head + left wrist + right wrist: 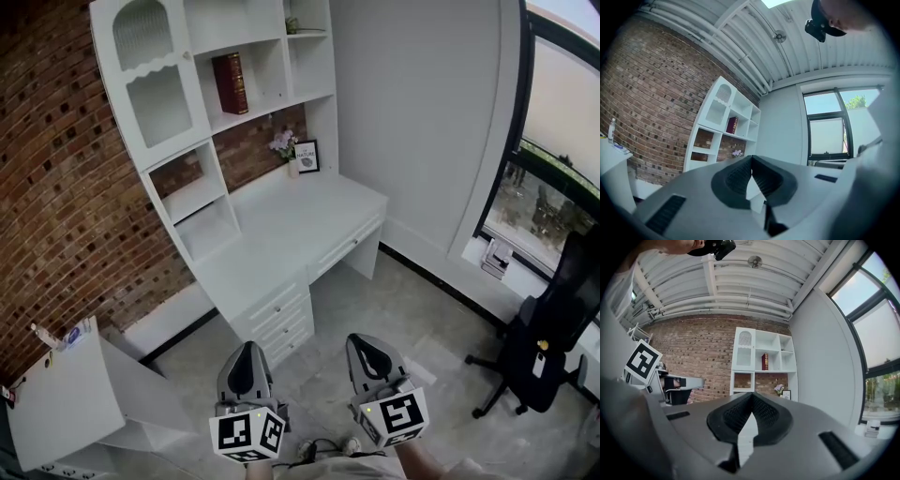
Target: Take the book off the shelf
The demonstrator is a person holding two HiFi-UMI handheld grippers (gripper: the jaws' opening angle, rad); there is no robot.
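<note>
Jaws clenched on nothing, left gripper [248,347] and right gripper [362,340] hover far short of the dark red hardcover book [230,82] (upright on a white shelf unit [272,109]) ahead.

Red brick wall [56,187] behind white desk [281,234]. Grey tiled floor [412,319]. Black office chair [551,342] beside large daylit window [567,112].

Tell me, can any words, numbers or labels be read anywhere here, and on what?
Framed sign on the desk: dark print, too small to read.
Red book, spine: gold marks, too blurred to read.
Marker cubes: black-and-white squares only, no words.
No other text shows.
</note>
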